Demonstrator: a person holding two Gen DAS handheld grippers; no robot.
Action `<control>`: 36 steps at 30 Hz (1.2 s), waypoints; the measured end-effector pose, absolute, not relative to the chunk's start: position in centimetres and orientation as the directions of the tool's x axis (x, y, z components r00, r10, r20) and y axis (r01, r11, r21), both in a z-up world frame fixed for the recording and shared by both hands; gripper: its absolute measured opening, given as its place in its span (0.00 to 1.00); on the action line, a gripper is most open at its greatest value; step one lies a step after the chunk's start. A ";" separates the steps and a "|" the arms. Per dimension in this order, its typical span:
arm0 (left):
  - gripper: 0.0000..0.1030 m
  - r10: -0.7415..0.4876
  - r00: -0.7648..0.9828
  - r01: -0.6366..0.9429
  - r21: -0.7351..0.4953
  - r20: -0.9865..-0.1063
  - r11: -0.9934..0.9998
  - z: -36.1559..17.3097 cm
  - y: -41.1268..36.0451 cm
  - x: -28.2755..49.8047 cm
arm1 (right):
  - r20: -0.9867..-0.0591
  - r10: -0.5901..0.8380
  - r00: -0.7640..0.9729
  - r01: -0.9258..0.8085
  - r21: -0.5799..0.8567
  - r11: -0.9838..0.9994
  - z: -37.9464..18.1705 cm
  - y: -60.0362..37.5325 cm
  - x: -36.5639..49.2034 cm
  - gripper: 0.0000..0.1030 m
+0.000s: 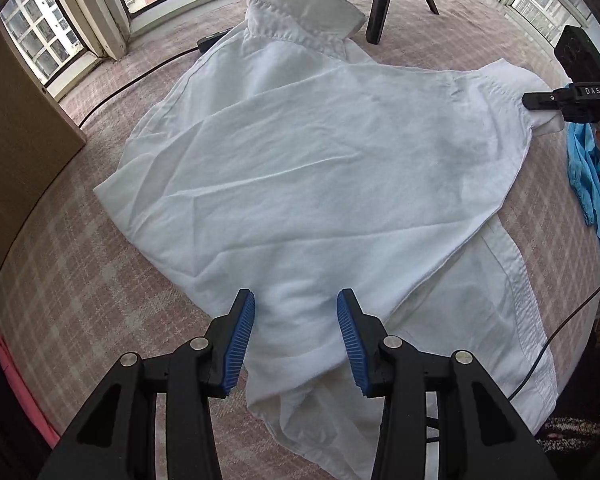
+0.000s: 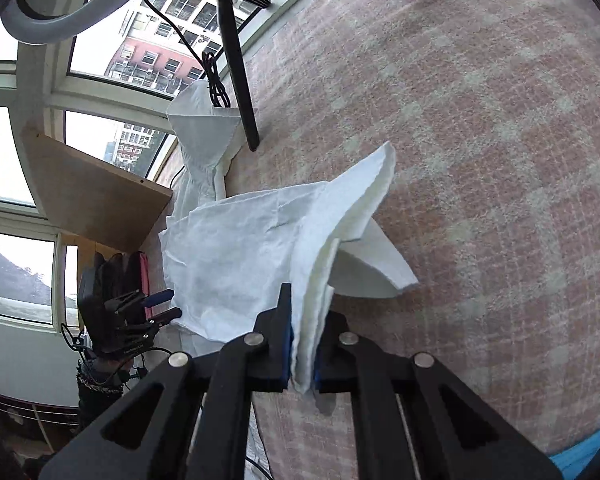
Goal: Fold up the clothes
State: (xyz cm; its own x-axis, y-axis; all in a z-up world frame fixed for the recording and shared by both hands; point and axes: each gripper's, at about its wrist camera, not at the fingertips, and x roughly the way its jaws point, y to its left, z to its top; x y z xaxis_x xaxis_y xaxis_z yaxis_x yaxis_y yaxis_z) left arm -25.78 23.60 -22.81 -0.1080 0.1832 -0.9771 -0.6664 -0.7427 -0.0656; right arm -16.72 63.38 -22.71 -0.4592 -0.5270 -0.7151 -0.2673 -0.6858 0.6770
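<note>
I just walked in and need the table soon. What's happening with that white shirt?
A person is folding a white shirt spread on a pink checked tablecloth, using a handheld gripper in each hand. The right gripper is shut on a bunched edge of the shirt. The left gripper is open, its blue pads either side of the near edge, gripping nothing. A blue garment lies beside it.

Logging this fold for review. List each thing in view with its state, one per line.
White shirt: spread on the pink plaid cloth, partly folded, creased.
Left claw: open, pads either side of the hem.
Right claw: shut on a shirt edge.
Blue garment: bunched at the side.
</note>
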 end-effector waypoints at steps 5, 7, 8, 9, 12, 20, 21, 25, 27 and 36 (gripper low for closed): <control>0.40 0.230 -0.151 -0.643 -0.081 -0.961 -0.762 -20.8 21.4 -25.9 | -0.690 -0.499 -0.524 -0.097 0.631 -0.770 -15.6 57.6 -18.9 0.07; 0.40 0.243 -0.175 -0.626 -0.083 -0.954 -0.775 -20.0 20.0 -26.0 | -0.696 -0.502 -0.514 -0.001 0.586 -0.811 -13.5 53.7 -19.9 0.07; 0.40 0.247 -0.187 -0.617 -0.082 -0.951 -0.783 -19.7 19.2 -25.9 | -0.708 -0.500 -0.499 0.045 0.554 -0.831 -12.8 51.6 -20.2 0.07; 0.40 0.250 -0.195 -0.606 -0.084 -0.948 -0.791 -19.5 18.3 -26.0 | -0.720 -0.502 -0.479 0.082 0.533 -0.842 -12.8 49.5 -20.7 0.07; 0.40 0.253 -0.216 -0.574 -0.088 -0.943 -0.814 -19.1 16.1 -26.2 | -0.736 -0.580 -0.349 0.167 0.561 -0.811 -15.0 42.6 -23.3 0.13; 0.40 0.292 -0.223 -0.563 -0.122 -0.930 -0.818 -18.8 13.8 -25.9 | -0.801 -0.475 -0.364 0.095 0.476 -0.874 -16.7 43.3 -21.7 0.35; 0.40 0.302 -0.220 -0.567 -0.130 -0.928 -0.813 -18.9 14.0 -25.9 | -0.815 -0.451 -0.365 0.081 0.455 -0.887 -17.4 43.9 -21.2 0.35; 0.40 0.328 -0.187 -0.590 -0.161 -0.926 -0.791 -19.9 15.4 -26.5 | -0.871 -0.388 -0.303 0.054 0.391 -0.919 -21.4 43.9 -20.6 0.35; 0.40 0.317 -0.172 -0.605 -0.155 -0.933 -0.781 -20.7 16.5 -27.0 | -0.897 -0.354 -0.266 0.052 0.353 -0.934 -23.4 43.4 -20.8 0.35; 0.40 0.320 -0.216 -0.582 -0.141 -0.923 -0.801 -19.5 16.4 -27.5 | -0.892 -0.320 -0.319 0.105 0.302 -0.947 -22.5 42.8 -19.1 0.35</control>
